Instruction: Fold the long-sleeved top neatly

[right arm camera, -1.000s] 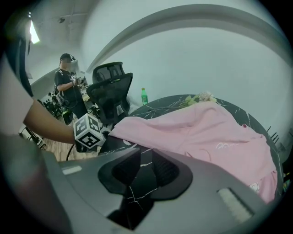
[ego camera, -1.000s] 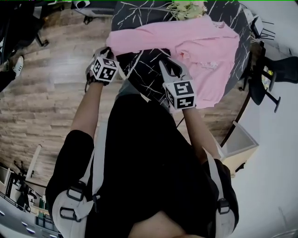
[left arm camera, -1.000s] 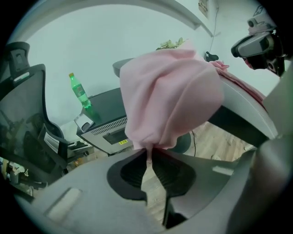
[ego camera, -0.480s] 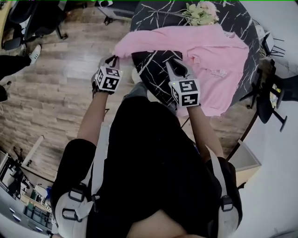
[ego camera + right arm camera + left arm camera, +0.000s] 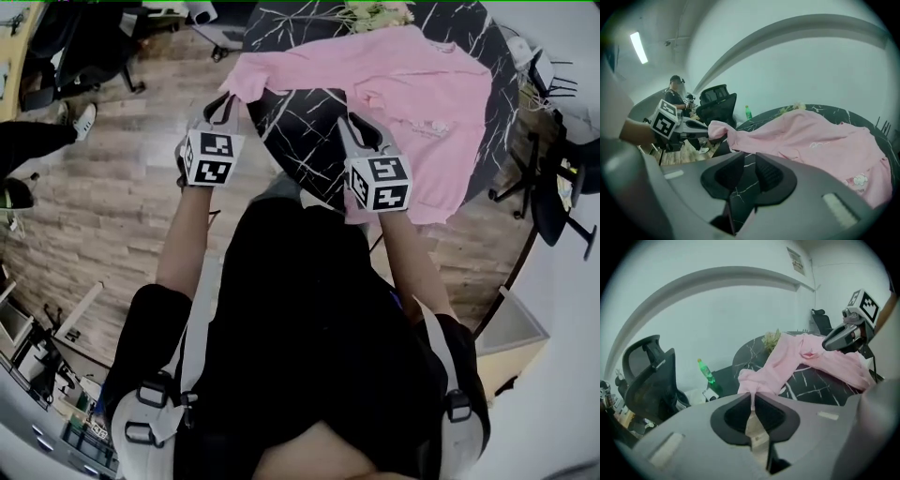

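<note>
A pink long-sleeved top point(image 5: 412, 84) lies spread on the round black marble table point(image 5: 300, 131). Its left sleeve point(image 5: 773, 366) stretches off the table's edge to my left gripper point(image 5: 228, 97), which is shut on the cuff and holds it in the air. In the left gripper view the pink cloth runs straight into the closed jaws point(image 5: 752, 399). My right gripper point(image 5: 356, 122) hovers over the table just short of the top's near edge. Its jaws point(image 5: 751, 161) stand slightly parted, with only the dark tabletop showing between them.
A bunch of flowers point(image 5: 375, 14) stands at the table's far side. A green bottle point(image 5: 706, 372) and a black office chair point(image 5: 649, 380) are beyond the table. Another chair point(image 5: 553, 187) stands at the right, and a seated person point(image 5: 675, 91) at the left over the wooden floor.
My left gripper has risen with the cuff, and the sleeve now hangs lifted off the table. My right gripper has shifted slightly toward the top.
</note>
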`<state>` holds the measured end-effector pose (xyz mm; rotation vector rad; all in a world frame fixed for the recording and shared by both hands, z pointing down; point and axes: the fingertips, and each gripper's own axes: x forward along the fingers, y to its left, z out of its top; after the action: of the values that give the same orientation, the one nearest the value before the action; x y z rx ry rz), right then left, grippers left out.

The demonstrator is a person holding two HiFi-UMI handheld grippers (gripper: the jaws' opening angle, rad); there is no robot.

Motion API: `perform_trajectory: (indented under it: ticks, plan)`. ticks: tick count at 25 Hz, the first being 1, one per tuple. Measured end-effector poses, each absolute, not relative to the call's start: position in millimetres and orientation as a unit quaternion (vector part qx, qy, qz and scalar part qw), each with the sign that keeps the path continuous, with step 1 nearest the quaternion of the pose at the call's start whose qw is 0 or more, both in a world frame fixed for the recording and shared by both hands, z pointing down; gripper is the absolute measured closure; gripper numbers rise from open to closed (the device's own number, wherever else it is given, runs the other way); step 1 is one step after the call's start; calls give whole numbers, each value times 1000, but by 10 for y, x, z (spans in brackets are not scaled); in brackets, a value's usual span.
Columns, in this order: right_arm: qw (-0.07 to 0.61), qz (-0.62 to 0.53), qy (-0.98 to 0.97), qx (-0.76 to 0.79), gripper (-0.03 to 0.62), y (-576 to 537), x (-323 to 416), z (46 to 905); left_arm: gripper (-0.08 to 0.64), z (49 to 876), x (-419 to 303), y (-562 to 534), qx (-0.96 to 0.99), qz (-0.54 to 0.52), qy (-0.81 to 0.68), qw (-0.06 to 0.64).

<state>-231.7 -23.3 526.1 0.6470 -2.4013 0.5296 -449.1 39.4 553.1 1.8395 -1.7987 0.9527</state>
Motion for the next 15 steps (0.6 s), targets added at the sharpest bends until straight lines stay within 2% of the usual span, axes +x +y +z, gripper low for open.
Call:
perform_trajectory:
  ticks: [7, 15]
  plan:
    - [281, 221, -895, 267, 511, -457, -1309, 5240, 526, 5248, -3410, -215, 679, 349, -626, 158]
    - [281, 243, -886, 276, 511, -806, -169, 5269, 526, 5154, -2333, -718, 679, 352, -626, 152]
